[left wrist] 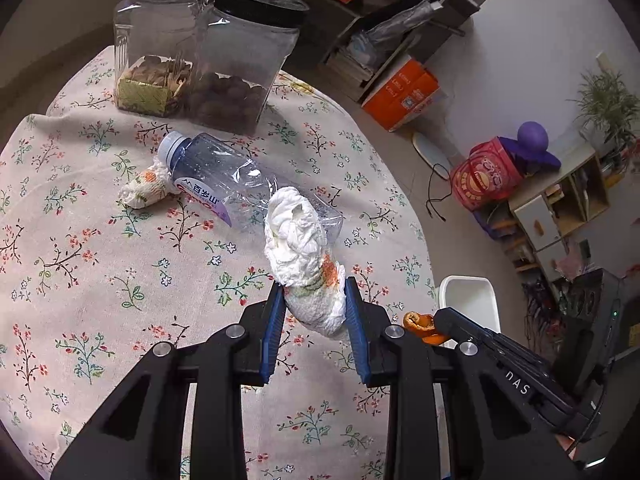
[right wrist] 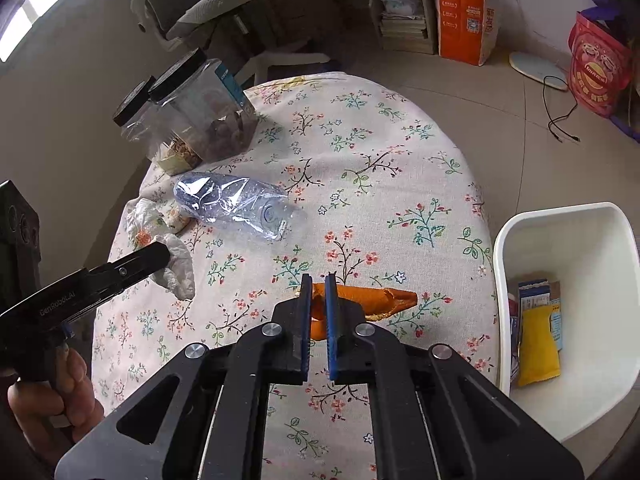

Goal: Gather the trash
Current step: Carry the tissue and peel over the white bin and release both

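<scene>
Orange peel (right wrist: 372, 300) in R gripper (right wrist: 319, 280)

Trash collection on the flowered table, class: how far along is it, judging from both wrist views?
Done: the white bin already holds packets, including a yellow one.
In hand: the left tool grips a crumpled tissue; the right tool is shut on an orange peel.
Left: the crushed plastic bottle and a second tissue wad still lie on the cloth. The two lidded jars look like storage, not trash.

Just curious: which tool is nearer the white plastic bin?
Right. The right tool, clamping orange peel, is beside the white plastic bin; the left tool is across the table.
</scene>
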The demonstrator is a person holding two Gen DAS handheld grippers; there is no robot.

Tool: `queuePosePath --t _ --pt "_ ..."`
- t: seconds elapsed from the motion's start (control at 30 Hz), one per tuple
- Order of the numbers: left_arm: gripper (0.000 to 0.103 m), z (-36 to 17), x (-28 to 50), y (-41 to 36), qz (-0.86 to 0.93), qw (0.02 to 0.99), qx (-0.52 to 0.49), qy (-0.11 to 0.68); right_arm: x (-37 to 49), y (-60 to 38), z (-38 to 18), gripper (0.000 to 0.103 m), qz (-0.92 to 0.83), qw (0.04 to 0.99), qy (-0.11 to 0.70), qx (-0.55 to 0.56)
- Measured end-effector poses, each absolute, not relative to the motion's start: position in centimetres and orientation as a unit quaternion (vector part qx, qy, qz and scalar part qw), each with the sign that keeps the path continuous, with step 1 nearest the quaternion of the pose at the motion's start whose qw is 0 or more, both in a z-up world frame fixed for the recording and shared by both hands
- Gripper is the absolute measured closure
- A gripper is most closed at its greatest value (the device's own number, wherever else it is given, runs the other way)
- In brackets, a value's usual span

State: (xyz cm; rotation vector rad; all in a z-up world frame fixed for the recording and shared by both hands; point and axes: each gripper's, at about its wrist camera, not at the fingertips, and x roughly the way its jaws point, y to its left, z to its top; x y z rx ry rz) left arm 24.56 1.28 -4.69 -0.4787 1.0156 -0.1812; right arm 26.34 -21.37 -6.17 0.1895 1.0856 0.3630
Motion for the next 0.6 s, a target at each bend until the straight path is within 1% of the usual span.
queuePosePath --t 0.23,0.4,0.6 --pt "0.073 -4.8 24.7 -1.1 -0.104 0.847 -0.199 0.481 25.5 -22.5 -4.7 0.098 0.167 0.851 0.492 0.078" --pt "0.073 -4.8 25.1 -2.7 -0.122 0.847 -0.187 0.482 25.1 -24.8 -3.9 0.098 0.154 0.859 0.481 0.086" --pt "0.073 -4.7 25.3 -6.4 -0.166 0.838 -0.185 0.486 24.4 -28.2 -3.1 0.098 0.140 0.866 0.469 0.104"
